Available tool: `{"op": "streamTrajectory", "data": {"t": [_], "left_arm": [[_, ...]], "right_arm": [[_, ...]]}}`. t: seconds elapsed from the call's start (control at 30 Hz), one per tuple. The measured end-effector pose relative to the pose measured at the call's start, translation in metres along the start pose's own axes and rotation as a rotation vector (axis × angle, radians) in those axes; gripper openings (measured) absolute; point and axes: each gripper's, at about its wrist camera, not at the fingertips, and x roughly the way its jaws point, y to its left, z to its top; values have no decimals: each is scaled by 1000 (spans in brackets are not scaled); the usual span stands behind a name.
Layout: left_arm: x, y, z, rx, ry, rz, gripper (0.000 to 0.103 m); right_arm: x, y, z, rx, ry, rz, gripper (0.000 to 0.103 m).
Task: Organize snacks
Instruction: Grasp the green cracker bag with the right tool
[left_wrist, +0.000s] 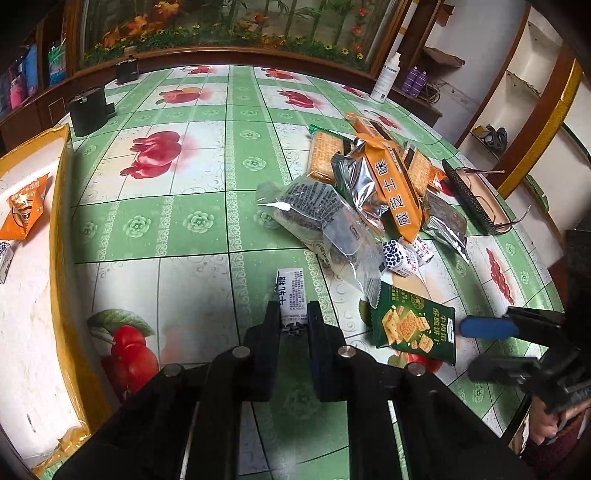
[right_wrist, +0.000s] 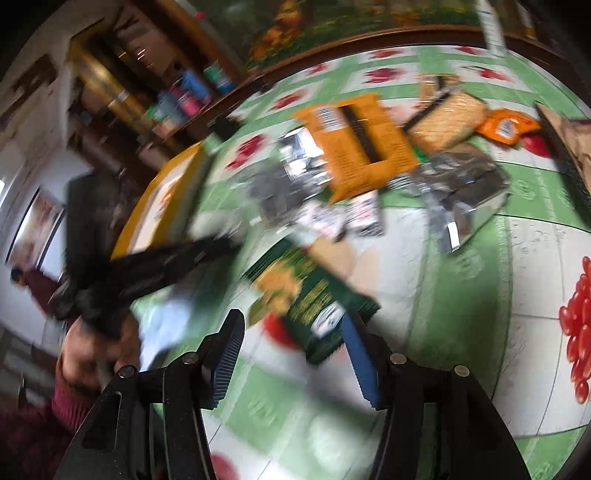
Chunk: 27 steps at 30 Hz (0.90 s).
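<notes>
Left gripper: jaws clamped on small white candy packet, above table. Right gripper: jaws wide, empty, green cracker packet just ahead.

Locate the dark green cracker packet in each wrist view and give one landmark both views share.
Left wrist view: green cracker packet lies lower right of centre, beside the left gripper.
Right wrist view: same packet, blurred, just above the open right gripper.
Shared landmark: long orange snack pack.
</notes>
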Motion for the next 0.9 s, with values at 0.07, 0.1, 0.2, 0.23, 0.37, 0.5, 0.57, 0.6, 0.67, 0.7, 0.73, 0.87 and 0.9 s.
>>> {"op": "streamTrajectory", "data": {"t": [0.07,0.1,0.2,0.23,0.37,0.5,0.57,0.6,0.67,0.7,0.73,0.87,0.9], "left_arm": [[0,0,0,0,-1,0,13],[-1,1,0,-1,-1,1,13],[-1,1,0,-2,-1,3,13],[-2,1,0,-3,0,5,13],[-3,3,-1,-6,0,8,13],[-1,3,0,1,-2,13,13],[0,3,0,6,-8,16,13],[0,2,0,10,-12,18,13],[0,1,-1,14,-18,25,13],[-1,1,-2,13,-21,26,13],[-2,1,-3,10,-22,25,13],[-6,1,-7,5,-17,4,13],[-7,1,-8,3,-16,1,13]], "right_arm": [[-6,10,0,-78,-36,-38,64],[-7,15,2,-118,-50,-73,67],[0,23,8,-200,-56,-138,70],[4,25,9,-225,-44,-143,70],[25,26,16,-292,1,-186,70],[38,27,14,-309,12,-218,70],[38,28,13,-309,5,-228,53],[37,31,11,-317,-4,-228,45],[36,35,8,-329,-9,-232,35],[35,36,7,-325,-12,-237,32],[34,38,6,-319,-17,-239,27],[31,42,1,-285,-32,-229,8],[32,43,-1,-279,-25,-227,8]]}}
